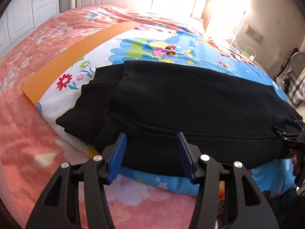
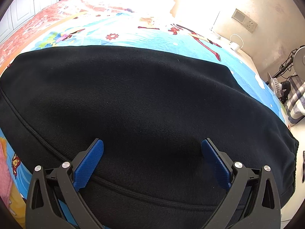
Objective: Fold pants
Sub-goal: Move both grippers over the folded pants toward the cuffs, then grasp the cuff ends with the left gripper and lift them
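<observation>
Black pants lie folded lengthwise across a blue cartoon-print sheet on the bed, their ribbed cuffs at the left. My left gripper hovers at the near long edge by the cuff end, open, with the fabric below its blue pads and not pinched. In the right wrist view the pants fill most of the frame. My right gripper stands wide open just over the cloth near a seam. It also shows at the right edge of the left wrist view.
A pink floral bedcover surrounds the sheet, which has an orange border strip at the left. On the right stand a wall socket, a white charger with its cable, a fan and a striped cloth. White cabinet doors are far left.
</observation>
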